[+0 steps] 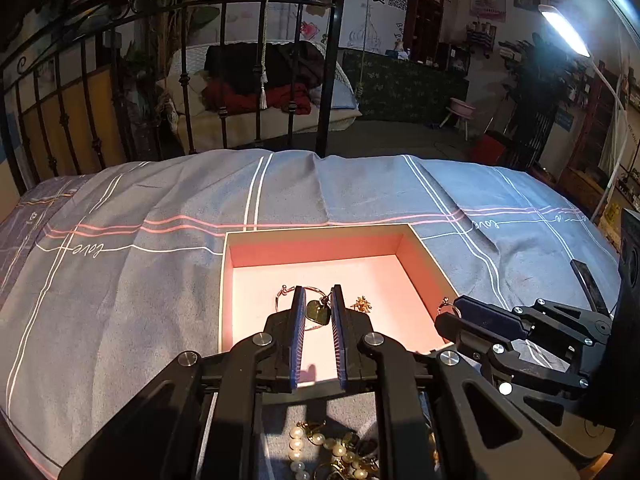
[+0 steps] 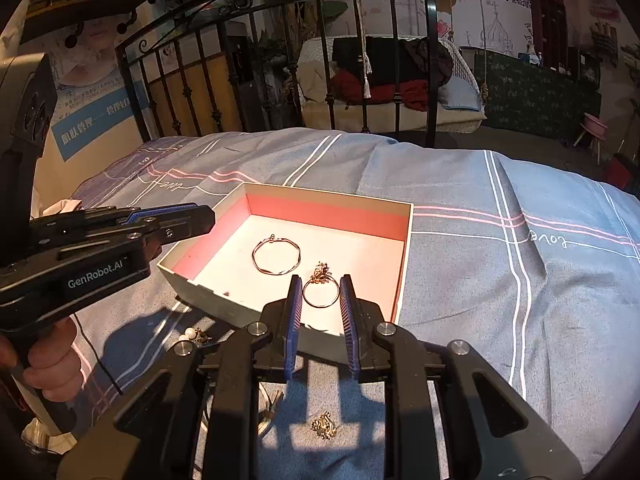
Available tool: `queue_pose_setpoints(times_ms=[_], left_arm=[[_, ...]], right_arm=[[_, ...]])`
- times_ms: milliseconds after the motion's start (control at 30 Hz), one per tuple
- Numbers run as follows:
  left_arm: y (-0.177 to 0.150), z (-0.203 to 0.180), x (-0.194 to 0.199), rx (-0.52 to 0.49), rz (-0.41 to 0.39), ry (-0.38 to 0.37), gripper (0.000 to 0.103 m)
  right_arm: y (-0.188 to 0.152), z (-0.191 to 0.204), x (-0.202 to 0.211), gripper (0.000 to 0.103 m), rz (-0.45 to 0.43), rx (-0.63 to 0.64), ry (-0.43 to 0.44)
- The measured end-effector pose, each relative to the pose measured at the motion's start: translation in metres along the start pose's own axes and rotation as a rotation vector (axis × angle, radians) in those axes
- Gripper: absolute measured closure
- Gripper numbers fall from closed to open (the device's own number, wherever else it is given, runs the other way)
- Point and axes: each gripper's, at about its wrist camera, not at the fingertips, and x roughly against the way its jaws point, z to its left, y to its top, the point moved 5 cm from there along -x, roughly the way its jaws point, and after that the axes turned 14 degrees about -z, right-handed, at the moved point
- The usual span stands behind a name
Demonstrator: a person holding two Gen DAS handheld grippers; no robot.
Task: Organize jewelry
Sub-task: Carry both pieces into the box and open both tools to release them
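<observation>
An open box with a pink inside (image 1: pixel 312 240) (image 2: pixel 328 216) lies on the blue bedspread. A thin bangle (image 2: pixel 276 256) (image 1: pixel 280 294) and a small gold ornament (image 1: pixel 362 304) (image 2: pixel 320 270) lie in it. My left gripper (image 1: pixel 317 300) is over the box, shut on a dark heart pendant (image 1: pixel 318 314); it also shows in the right wrist view (image 2: pixel 200 216). My right gripper (image 2: pixel 320 292) is over the box's near right part, shut on a gold ring (image 2: pixel 321 294); it also shows in the left wrist view (image 1: pixel 456 312). Pearl beads and gold pieces (image 1: pixel 332 452) lie on the spread below my left gripper.
A small gold piece (image 2: pixel 324 426) and a pearl earring (image 2: pixel 190 336) lie on the bedspread (image 2: pixel 480 280) in front of the box. A black iron bed frame (image 1: pixel 200 80) stands behind the bed. A lamp (image 1: pixel 564 30) shines at the right.
</observation>
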Motion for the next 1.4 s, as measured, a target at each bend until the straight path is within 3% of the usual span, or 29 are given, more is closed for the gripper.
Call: queue_pose_setpoints(times_ms=[467,767,1400], left_arm=[[-0.017,0.012,-0.073,0.074,0.208,0.009,0.091],[-0.029,0.014,-0.090,0.072,0.238,0.024,0.091],[-0.035,0.014,-0.099,0.053,0.255,0.044,0.091]], right_arm=[[-0.003,0.000,-0.053,0.083,0.148,0.032,-0.009],[-0.012,-0.006,-0.069,0.083,0.212,0.026,0.001],[-0.012,-0.006,-0.070,0.083,0.202,0.021,0.008]])
